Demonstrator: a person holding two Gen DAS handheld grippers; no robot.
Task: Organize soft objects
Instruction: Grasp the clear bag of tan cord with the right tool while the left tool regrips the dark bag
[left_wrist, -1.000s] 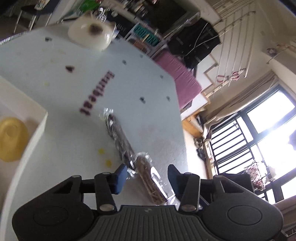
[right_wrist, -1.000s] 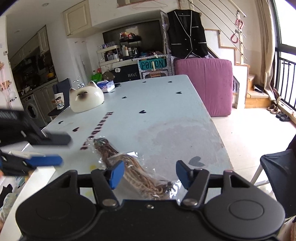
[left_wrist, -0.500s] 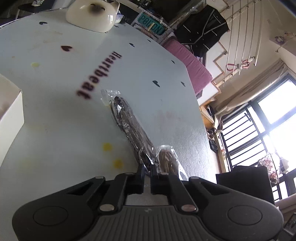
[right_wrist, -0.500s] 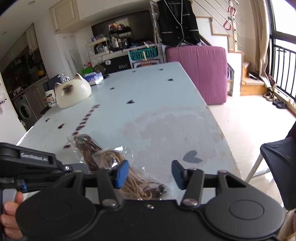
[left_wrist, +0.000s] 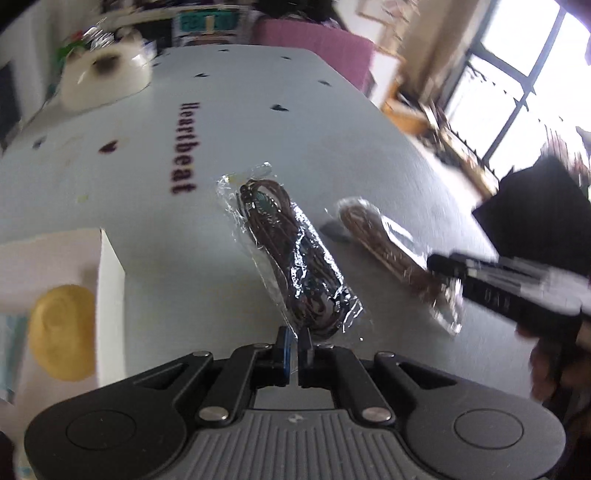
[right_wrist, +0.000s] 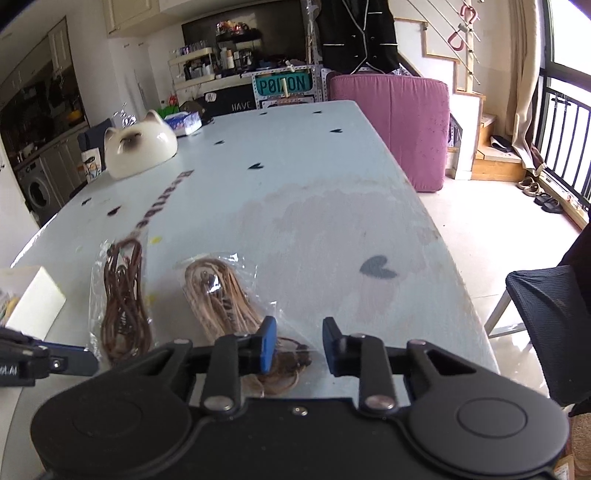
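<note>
Plainly, the risk is slippage: the left gripper (left_wrist: 295, 338) pinches only the thin plastic edge of the dark-cord packet (left_wrist: 291, 254), so the film could slide out or tear on lifting toward the white box (left_wrist: 110, 266). Its jaws are clamped together on that edge. The right gripper (right_wrist: 298, 339) is closing around the near end of the tan-cord packet (right_wrist: 225, 299) on the table (right_wrist: 314, 206), pads not yet pressing; it may catch only loose film.

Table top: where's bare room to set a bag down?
Free: the wide pale stretch of the table between the cat-shaped ceramic bowl and the grey heart print. Crowded: the near edge, with the dark-cord plastic bag, the tan-cord plastic bag, the white box and both grippers.
</note>
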